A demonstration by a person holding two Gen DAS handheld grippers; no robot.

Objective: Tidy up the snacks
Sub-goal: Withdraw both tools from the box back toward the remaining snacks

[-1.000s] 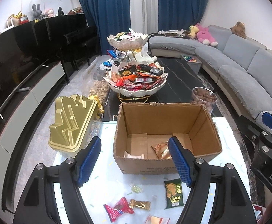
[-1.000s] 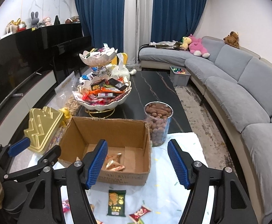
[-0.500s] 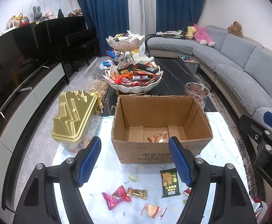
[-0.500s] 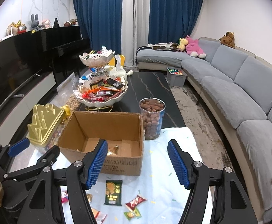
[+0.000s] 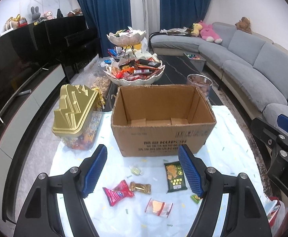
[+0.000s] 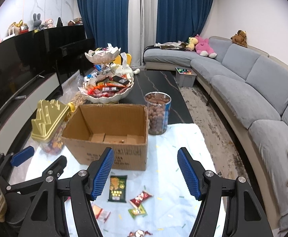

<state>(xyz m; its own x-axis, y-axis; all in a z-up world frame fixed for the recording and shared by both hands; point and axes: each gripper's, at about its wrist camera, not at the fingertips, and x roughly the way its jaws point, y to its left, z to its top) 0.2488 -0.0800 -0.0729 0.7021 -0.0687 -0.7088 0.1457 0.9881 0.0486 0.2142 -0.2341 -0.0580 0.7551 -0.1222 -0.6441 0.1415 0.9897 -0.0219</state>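
Several snack packets (image 5: 139, 189) lie loose on the counter (image 5: 232, 158); cardboard box (image 5: 163, 118) looks nearly bare; both claws, left claw (image 5: 143, 169) and right claw (image 6: 146, 170), gape with nothing between.

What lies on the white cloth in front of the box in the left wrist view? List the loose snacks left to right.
Red wrapper → gold candy → clear packet with the orange snack → dark green packet → small green wrapper, partly hidden by the gripper finger.
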